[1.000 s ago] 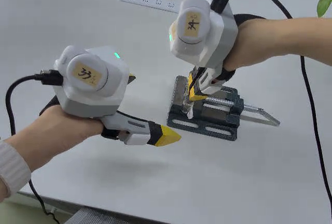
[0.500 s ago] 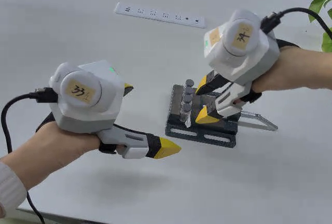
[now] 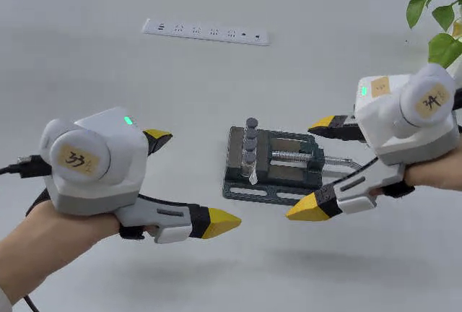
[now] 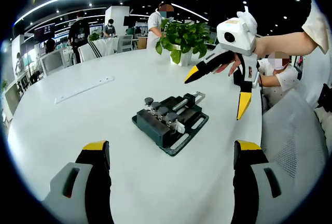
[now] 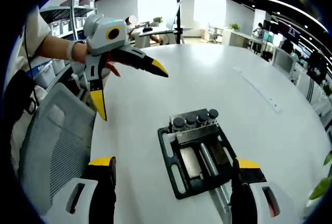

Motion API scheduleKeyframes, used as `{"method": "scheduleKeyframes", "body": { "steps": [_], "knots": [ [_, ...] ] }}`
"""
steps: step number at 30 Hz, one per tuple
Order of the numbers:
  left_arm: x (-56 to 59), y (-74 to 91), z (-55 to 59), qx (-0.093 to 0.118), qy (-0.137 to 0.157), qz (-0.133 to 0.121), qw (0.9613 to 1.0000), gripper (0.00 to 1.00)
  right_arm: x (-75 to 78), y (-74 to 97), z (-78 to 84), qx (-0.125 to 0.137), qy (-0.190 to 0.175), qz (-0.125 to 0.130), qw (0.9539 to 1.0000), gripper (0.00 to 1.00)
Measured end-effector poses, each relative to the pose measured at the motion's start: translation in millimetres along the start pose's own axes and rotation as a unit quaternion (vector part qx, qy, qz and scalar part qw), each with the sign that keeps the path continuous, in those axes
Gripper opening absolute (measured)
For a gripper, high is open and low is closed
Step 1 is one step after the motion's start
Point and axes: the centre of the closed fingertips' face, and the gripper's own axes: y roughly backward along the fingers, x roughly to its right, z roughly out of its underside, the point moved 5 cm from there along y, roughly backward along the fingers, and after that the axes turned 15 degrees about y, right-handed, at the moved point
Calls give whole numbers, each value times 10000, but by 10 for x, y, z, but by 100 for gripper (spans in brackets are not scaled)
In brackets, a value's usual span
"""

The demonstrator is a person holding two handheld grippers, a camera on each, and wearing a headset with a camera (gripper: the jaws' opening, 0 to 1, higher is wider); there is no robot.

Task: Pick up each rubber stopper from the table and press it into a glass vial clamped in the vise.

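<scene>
The black metal bench vise (image 3: pixel 289 175) sits near the middle of the white round table (image 3: pixel 216 81), on the side toward the person's edge. Four small clear glass vials (image 3: pixel 249 154) stand in a row clamped between its jaws. Each vial carries a dark grey rubber stopper (image 3: pixel 251 122) in its mouth, which the right gripper view confirms from above. With all four plugged, the pressing looks done; how deeply each stopper is seated cannot be judged.

The left gripper (image 3: pixel 189 178) and the right gripper (image 3: pixel 312 166) hang either side of the vise, well apart from it, both with yellow-tipped tongs spread wide and empty.

A tan sticker (image 3: pixel 78 159) on the left gripper reads "33" in handwriting. The sticker (image 3: pixel 432 100) on the right gripper reads roughly "3A". A long white power strip (image 3: pixel 206 32) lies toward the far edge.
</scene>
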Motion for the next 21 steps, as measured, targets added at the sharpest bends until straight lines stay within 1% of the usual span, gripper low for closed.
{"method": "scheduleKeyframes", "body": {
  "steps": [2,4,5,7,11,13,14,17,21],
  "knots": [
    [-3,11,0,7,10,-4,10000,99,-35,18,74,69,-110,118,9998,99],
    [2,26,3,34,16,18,10000,99,-95,88,161,7,-239,155,9996,99],
    [-4,30,16,17,20,4,10000,99,-110,116,202,55,-309,245,9992,99],
    [0,40,32,-3,16,0,10000,99,-133,149,263,67,-441,340,9984,99],
    [-11,78,89,-43,18,-11,10000,99,-163,241,394,161,-741,666,9949,99],
    [-36,101,126,-72,29,-23,10000,99,-190,285,461,187,-877,740,9932,99],
    [-34,114,131,-88,44,-33,9999,99,-191,300,490,194,-938,820,9920,99],
    [-39,139,170,-119,51,-72,9999,99,-254,347,556,183,-1071,855,9904,99],
    [-45,160,189,-112,82,-102,9999,99,-317,359,599,167,-1132,878,9895,99]
  ]
}}
